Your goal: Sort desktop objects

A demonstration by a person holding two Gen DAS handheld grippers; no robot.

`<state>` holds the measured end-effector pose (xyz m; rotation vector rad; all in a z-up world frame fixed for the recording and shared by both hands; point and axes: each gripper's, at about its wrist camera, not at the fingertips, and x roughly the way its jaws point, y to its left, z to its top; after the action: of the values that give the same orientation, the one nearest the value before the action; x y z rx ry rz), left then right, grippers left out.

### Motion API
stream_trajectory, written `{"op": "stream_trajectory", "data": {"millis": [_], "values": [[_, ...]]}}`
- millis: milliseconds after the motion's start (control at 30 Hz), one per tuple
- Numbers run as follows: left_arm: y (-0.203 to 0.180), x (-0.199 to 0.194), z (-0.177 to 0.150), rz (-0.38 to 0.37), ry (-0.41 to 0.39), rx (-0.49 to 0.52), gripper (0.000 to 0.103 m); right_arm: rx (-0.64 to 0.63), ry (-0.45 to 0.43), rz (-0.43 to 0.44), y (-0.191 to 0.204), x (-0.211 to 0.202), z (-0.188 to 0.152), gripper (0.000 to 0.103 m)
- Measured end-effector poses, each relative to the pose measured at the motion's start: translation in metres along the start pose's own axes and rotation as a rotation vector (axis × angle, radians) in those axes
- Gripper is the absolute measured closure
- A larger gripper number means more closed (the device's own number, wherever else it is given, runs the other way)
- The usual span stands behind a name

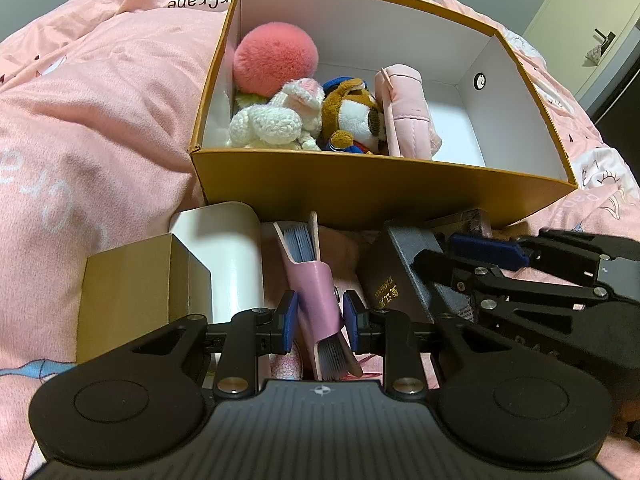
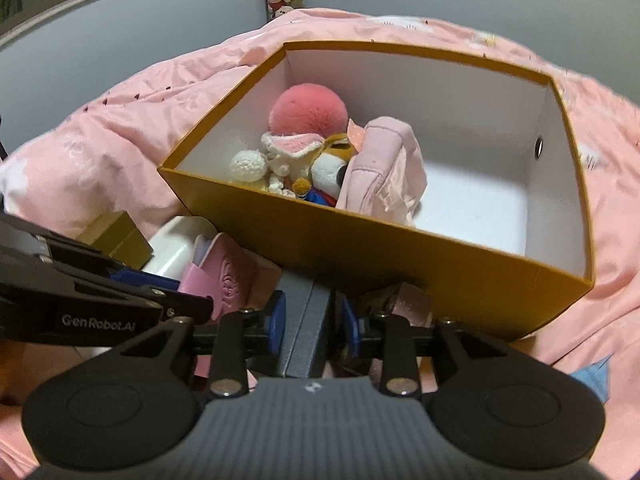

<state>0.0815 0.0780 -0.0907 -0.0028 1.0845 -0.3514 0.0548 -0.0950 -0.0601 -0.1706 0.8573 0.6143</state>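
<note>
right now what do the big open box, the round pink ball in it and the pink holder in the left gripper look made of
Big open box: cardboard, by its thin stiff walls, matte mustard outside, plain white inside.
Round pink ball: plush or faux fur, by its fuzzy outline.
Pink holder: probably smooth faux leather, slight sheen, cut edges, cards inside.

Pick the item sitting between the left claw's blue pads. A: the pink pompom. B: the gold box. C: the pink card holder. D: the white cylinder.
C: in the left wrist view the pink card holder stands between the left claw pads, beside the white cylinder.
</note>
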Motion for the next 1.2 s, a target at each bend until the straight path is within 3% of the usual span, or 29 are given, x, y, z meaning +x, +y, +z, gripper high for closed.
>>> {"op": "stream_trajectory", "data": {"millis": [100, 300, 433, 733, 933, 1200], "values": [[0.000, 0.000, 0.000, -0.001, 0.002, 0.000, 0.074, 0.086, 0.034, 0.067, -0.009, 0.003, 0.001, 0.069], [0.000, 0.002, 0.000, 0.000, 0.009, -0.001, 0.074, 0.081, 0.061, 0.083, -0.005, 0.008, 0.001, 0.058], [0.001, 0.001, -0.001, 0.003, 0.009, -0.004, 0.074, 0.090, 0.080, 0.085, -0.004, 0.009, 0.005, 0.056], [-0.001, 0.002, -0.003, 0.005, 0.015, -0.002, 0.074, 0.088, 0.161, 0.037, -0.005, 0.028, 0.005, 0.057], [-0.002, 0.006, -0.003, 0.008, 0.028, 0.006, 0.074, 0.073, 0.155, 0.016, -0.005, 0.026, 0.003, 0.067], [-0.003, 0.003, -0.004, 0.021, 0.010, 0.002, 0.078, 0.057, 0.115, 0.022, -0.008, 0.007, 0.003, 0.067]]}}
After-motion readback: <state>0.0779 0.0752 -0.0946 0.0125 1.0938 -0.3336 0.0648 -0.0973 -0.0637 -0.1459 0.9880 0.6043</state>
